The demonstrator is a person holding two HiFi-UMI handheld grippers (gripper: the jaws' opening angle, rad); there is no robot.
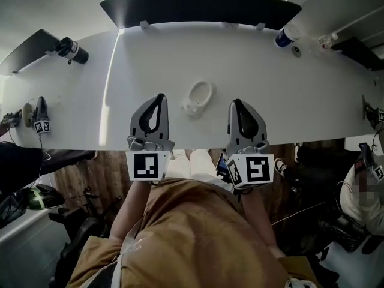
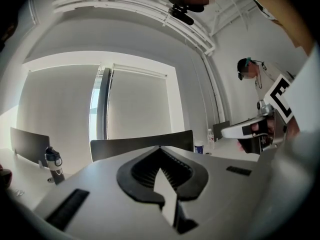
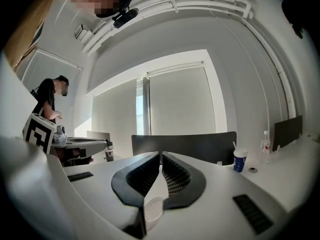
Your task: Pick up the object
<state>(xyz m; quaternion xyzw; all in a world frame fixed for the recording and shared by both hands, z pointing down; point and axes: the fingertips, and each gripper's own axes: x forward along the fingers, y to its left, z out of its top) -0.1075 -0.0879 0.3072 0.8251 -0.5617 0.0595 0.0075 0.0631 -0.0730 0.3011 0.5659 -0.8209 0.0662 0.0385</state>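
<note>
Left tool (image 1: 158, 98) and right tool (image 1: 236, 102) both have their jaws closed tip to tip with nothing between them, and sit side by side over the near edge of the desk (image 1: 288, 89). The desk is long, white and glossy. A dark chair (image 1: 201, 5) stands at its far edge, a dark bottle (image 1: 73, 50) at far left, and a blue and white cup (image 1: 284, 36) at far right. Behind is a bright window (image 2: 100, 104) with pale blinds. The white object (image 1: 200, 96) lies on the desk between the tools and just beyond them: an oval loop on a small base. Its long axis runs near to far, loop end far and leaning slightly right
</note>
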